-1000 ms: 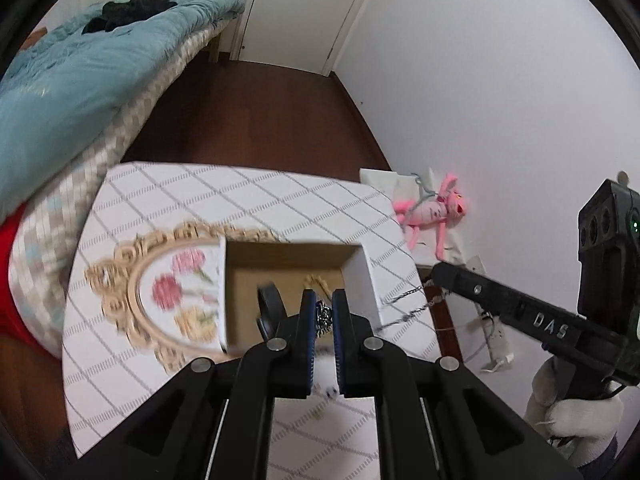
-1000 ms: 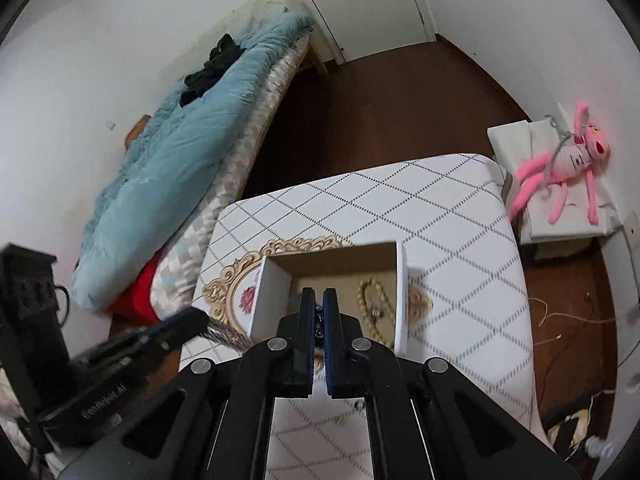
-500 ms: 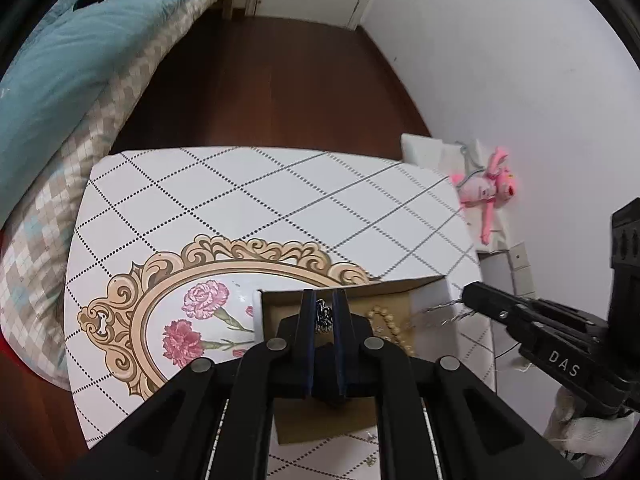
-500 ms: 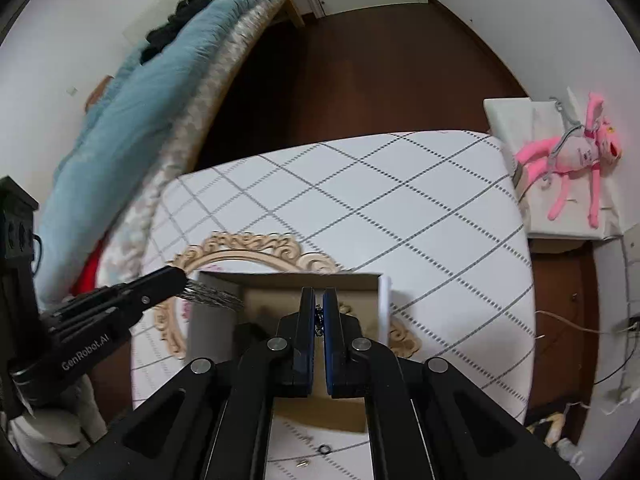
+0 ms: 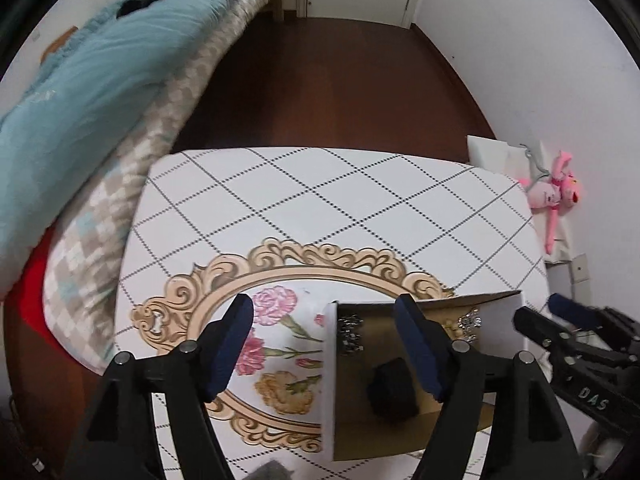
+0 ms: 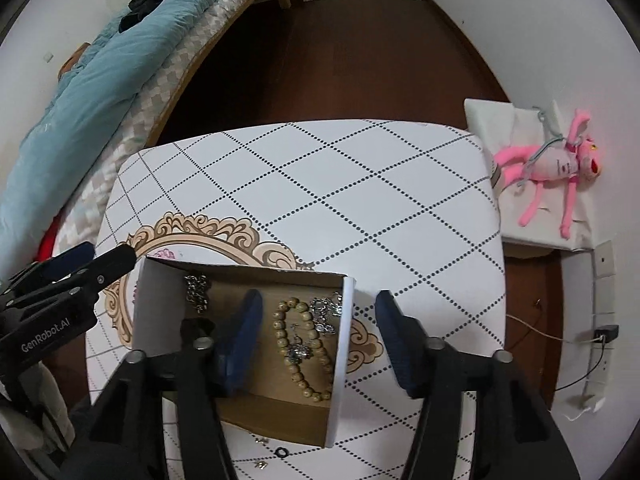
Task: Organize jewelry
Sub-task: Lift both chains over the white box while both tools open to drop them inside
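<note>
**Jewelry in open box, both claws spread above it**

An open cardboard box (image 6: 240, 320), white outside and brown inside, sits on the table (image 6: 320, 184) over a printed gold oval frame with pink flowers (image 5: 276, 304). Inside the box: a loop of round tan wooden beads (image 6: 304, 352) lying flat toward the right wall; a crinkled silver chain (image 6: 197, 288) bunched at the far left corner; more glittery silver pieces (image 6: 326, 312) against the right wall, one small cluster lying on the bead loop. A dark, blurred lump (image 5: 394, 390) lies on the box floor near the left wall; what it is cannot be made out.

The right claw (image 6: 316, 340) hangs over the box, its blue-padded fingers (image 6: 240, 340) spread wide and holding nothing. One finger is above the box interior, the other outside past the right wall; the beads show in the gap between them.

The left claw (image 5: 326, 346) is likewise spread and empty, straddling the box's left wall, with one finger over the flower print and the other over the interior.

Small loose bits, including a black ring (image 6: 281, 451), lie on the tablecloth just outside the near edge of the box. The cloth is white with a dotted diamond grid.

A bed with a teal quilt (image 6: 104, 72) stands left; a pink plush toy (image 6: 552, 168) lies on a white stand at right.
</note>
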A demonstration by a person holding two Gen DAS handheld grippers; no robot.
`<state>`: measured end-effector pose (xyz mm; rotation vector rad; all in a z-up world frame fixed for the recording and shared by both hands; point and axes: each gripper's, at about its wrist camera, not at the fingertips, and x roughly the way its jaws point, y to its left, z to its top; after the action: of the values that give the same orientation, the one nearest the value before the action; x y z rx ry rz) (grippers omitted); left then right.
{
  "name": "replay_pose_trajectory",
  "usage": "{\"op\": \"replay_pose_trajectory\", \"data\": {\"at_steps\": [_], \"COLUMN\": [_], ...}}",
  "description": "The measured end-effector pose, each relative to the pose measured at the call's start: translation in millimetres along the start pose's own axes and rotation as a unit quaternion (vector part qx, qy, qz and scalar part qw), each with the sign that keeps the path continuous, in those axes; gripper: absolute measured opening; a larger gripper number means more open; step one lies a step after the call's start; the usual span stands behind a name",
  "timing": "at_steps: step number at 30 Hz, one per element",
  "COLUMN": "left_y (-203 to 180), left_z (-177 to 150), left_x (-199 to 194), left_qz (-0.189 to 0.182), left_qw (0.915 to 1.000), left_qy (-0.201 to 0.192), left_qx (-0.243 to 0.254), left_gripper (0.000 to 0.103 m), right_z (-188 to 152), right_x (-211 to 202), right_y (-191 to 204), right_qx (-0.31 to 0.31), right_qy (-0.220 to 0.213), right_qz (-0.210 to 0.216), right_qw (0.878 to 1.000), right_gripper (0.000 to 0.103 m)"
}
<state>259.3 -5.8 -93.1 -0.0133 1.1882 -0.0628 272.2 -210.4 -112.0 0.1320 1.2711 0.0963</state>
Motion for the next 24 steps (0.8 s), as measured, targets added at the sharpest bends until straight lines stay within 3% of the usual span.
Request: {"op": "replay_pose_trajectory", "data": {"at_steps": [1,3,4,5,9,16,24], "left_y": [0.2,0.3,0.5,0.4,-1.0,-4.1,-6.4], "left_z": [-2.6,-9.5,-14.2,-18.2,-36.5,-57.9,-78.9], "left_x": [-0.2,0.0,-0.1,0.1,3.9,-0.3,-29.1], "left_qz": [0.006,0.016,0.019,0.02,0.029,0.039,0.043], "left_qw": [1.0,0.9998,0.9997,0.9997,0.9995,0.9991,0.998], "left_qy": [-0.003,-0.009,-0.014,-0.016,-0.011,-0.015,-0.046], "left_qx": [0.001,0.003,0.004,0.005,0.01,0.012,0.005], "left_gripper": [0.076,0.101,0.103,0.103,0.103,0.103,0.103], "right_z": [-2.3,-9.2,-12.8,-16.6,-36.2,-57.2,-76.5], "right_x": [-0.9,-1.2,-1.6,-1.3,2.1,-0.7,-34.4], "right_y": [0.4,0.6,0.8,0.9,-1.9,-3.8,6.7], "right_qx": [-0.002,-0.006,-0.007,-0.01,-0.008,-0.003,-0.003], "right_qy": [-0.003,-0.008,-0.01,-0.012,-0.013,-0.021,-0.068], "right_qz": [-0.009,-0.034,-0.043,-0.052,-0.079,-0.09,-0.091], "right_qw": [1.0,0.999,0.999,0.999,0.997,0.996,0.993], "right_gripper": [0.062,0.077,0.094,0.101,0.101,0.101,0.101]}}
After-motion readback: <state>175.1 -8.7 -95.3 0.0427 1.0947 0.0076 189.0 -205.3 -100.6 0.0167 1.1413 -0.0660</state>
